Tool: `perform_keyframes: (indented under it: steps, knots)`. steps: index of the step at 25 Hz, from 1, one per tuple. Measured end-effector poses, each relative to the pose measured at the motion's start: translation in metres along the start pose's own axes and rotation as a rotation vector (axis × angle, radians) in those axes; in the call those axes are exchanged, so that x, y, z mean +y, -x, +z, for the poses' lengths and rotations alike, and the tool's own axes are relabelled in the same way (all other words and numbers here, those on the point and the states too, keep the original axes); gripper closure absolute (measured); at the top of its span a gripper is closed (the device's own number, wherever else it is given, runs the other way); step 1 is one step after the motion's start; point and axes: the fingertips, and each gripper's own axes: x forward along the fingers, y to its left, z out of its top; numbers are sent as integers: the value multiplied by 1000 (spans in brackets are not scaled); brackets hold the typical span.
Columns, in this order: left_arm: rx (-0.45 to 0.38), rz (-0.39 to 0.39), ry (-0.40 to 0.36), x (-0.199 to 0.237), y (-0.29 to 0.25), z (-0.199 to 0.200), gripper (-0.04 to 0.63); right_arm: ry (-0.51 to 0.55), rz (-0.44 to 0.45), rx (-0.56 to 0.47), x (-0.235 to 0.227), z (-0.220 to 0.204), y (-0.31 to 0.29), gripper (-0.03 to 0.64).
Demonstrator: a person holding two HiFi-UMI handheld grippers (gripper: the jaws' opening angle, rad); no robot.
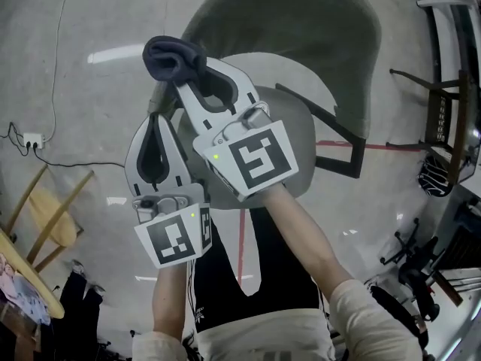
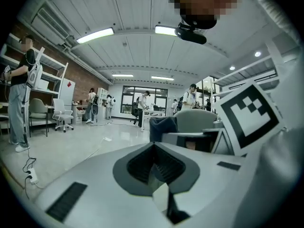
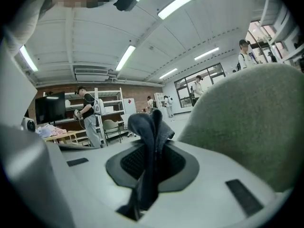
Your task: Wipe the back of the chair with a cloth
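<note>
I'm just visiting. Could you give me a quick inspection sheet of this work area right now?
Surface: grey floor with a red line.
Job's things: grey chair; dark cloth beside its back, contact unclear.
Clutter: nothing seen.
Tools: right tool shut on the cloth; left tool shut, empty.
Cables: white cable and black cable meet at a power strip.
Surroundings: wooden chair at left, dark chair frame at right; people and shelves far off.

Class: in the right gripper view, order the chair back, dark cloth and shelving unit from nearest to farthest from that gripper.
1. dark cloth, clamped between its jaws.
2. chair back, close on the right.
3. shelving unit, far off, left.
</note>
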Motion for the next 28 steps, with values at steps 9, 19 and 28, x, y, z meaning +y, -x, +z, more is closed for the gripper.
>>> perform_keyframes:
  steps: [9,19,28]
  knots:
    - [-3,7,-4,8,-10,2,580,7,-17,4,-12,-10,-16,558]
    - [3,0,6,2,-13,-2,580,2,-111,18,-44,-12,-11,558]
    - [9,-16,2,-9,-19,-3,580,11,-191,17,-73,-9,3,558]
